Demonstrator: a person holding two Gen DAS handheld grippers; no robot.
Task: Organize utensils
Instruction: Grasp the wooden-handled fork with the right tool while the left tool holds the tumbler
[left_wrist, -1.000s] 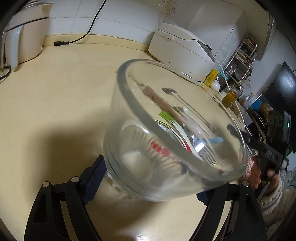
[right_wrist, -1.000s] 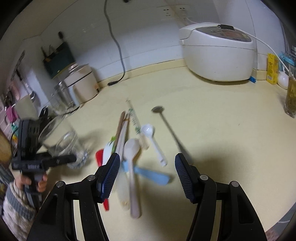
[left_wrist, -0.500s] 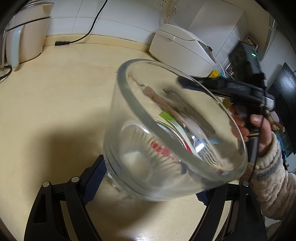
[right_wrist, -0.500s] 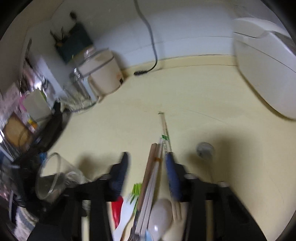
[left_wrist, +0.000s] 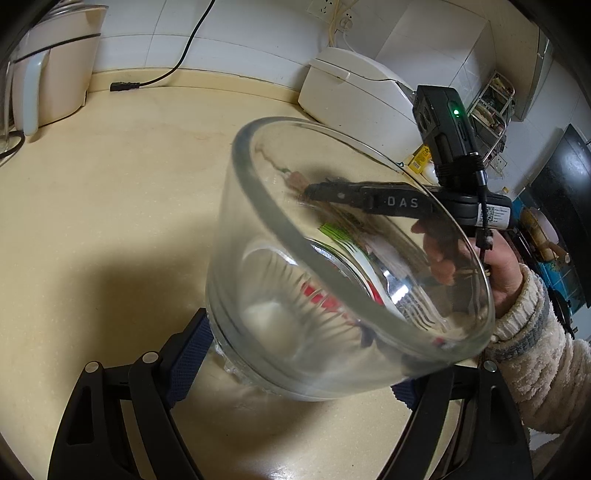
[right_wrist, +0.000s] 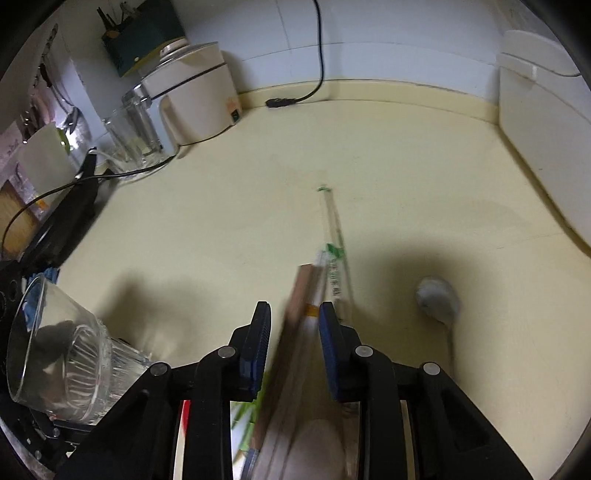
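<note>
A clear glass cup (left_wrist: 332, 258) lies tilted, mouth to the upper right, with my left gripper (left_wrist: 301, 362) shut on its base. The same cup (right_wrist: 59, 354) shows at the lower left of the right wrist view. My right gripper (right_wrist: 294, 321) hangs over the utensil pile, its jaws closing. A brown chopstick (right_wrist: 299, 295) and a wrapped pair of chopsticks (right_wrist: 334, 258) lie between them, with a gap still showing at the left pad. A metal spoon (right_wrist: 437, 299) lies to the right. A pale spoon (right_wrist: 314, 443) and a green fork (right_wrist: 242, 421) are partly hidden below the fingers.
A white rice cooker (left_wrist: 354, 88) stands at the back right of the cream counter (right_wrist: 221, 221). At the back left are a cream appliance (right_wrist: 195, 96), a glass jar (right_wrist: 136, 125) and a loose black plug (right_wrist: 280, 101). A person's hand in a knit sleeve (left_wrist: 535, 332) holds the right gripper.
The right gripper has swept across to the chopsticks and its jaws have narrowed from wide apart to close around them. The left gripper and the glass have stayed put.
</note>
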